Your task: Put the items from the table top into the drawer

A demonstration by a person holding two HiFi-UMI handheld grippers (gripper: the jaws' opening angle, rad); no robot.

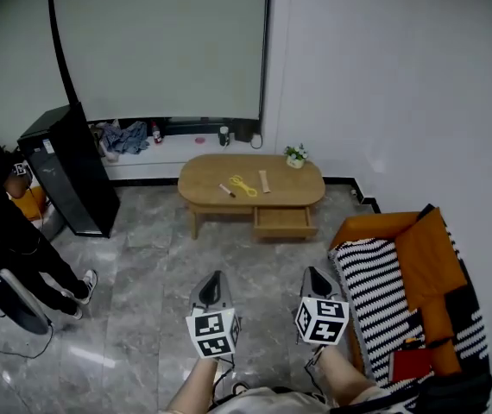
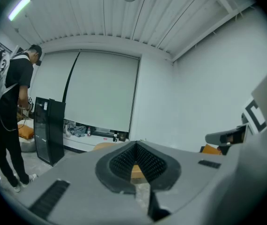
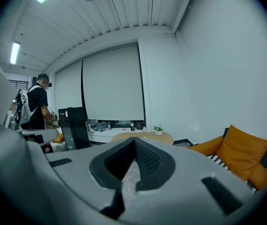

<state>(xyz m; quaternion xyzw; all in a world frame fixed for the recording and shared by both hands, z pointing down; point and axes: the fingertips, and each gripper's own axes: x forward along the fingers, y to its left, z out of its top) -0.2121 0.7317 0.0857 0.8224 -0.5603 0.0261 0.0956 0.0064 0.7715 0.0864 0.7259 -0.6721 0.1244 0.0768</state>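
Observation:
An oval wooden table (image 1: 289, 190) stands across the room, far from both grippers. On its top lie a dark pen-like item (image 1: 227, 190), a yellow item (image 1: 244, 185) and a light wooden strip (image 1: 264, 181). Its drawer (image 1: 284, 221) is pulled out at the front. A small potted plant (image 1: 295, 156) sits at the table's right end. My left gripper (image 1: 214, 287) and right gripper (image 1: 316, 280) hover low over the floor, both shut and empty. The table top (image 3: 140, 136) shows beyond the right gripper's tips (image 3: 134, 140); the left gripper's tips (image 2: 136, 146) also point at it.
A black cabinet (image 1: 72, 170) stands at the left with a person (image 1: 9, 231) beside it. An orange sofa with a striped blanket (image 1: 406, 291) fills the right. A low ledge (image 1: 177, 145) with cloth and bottles runs along the back wall. Grey tiled floor (image 1: 151, 266) lies between me and the table.

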